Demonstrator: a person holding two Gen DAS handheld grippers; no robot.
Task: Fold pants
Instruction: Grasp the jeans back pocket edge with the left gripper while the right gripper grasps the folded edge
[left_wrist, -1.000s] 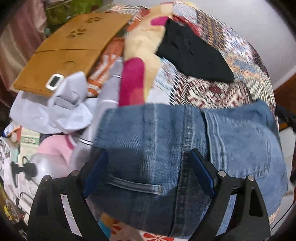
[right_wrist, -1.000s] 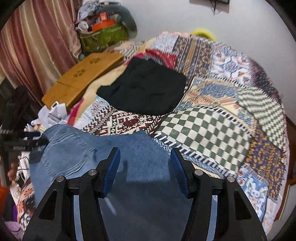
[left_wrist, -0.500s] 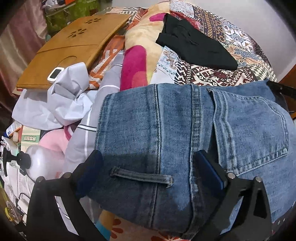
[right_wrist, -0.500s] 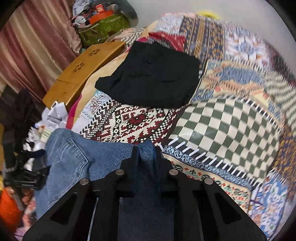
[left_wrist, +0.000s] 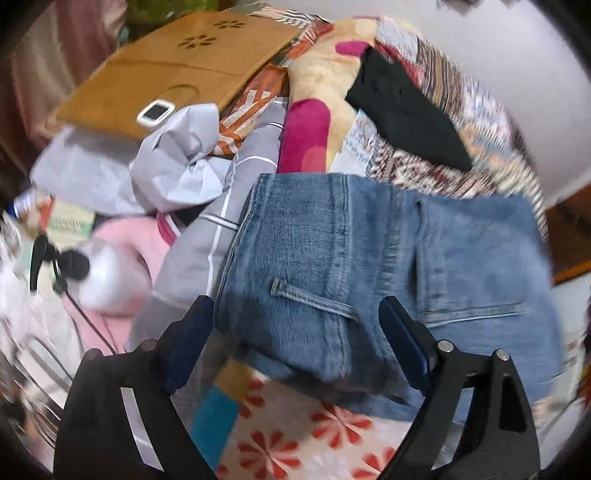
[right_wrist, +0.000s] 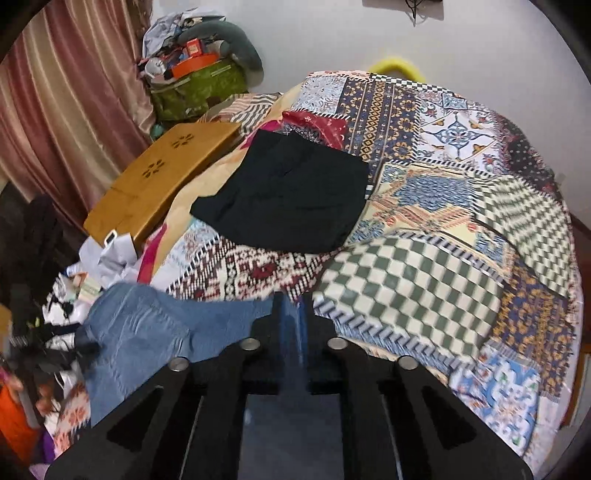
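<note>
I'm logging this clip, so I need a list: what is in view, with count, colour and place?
jeans: one, blue, near edge of bed
black garment: one, black, on quilt beyond jeans
quilt: one, multicoloured patchwork, covering bed
wooden board: one, brown, left of black garment
green bag: one, green, far corner by curtain
left tool: one, black, open over jeans
right tool: one, black, shut on jeans

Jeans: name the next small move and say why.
Probably close the left tongs on the waistband: they stand open around the jeans near the belt loop, while the right tongs are already shut on denim. Gripping both ends allows lifting and folding.
</note>
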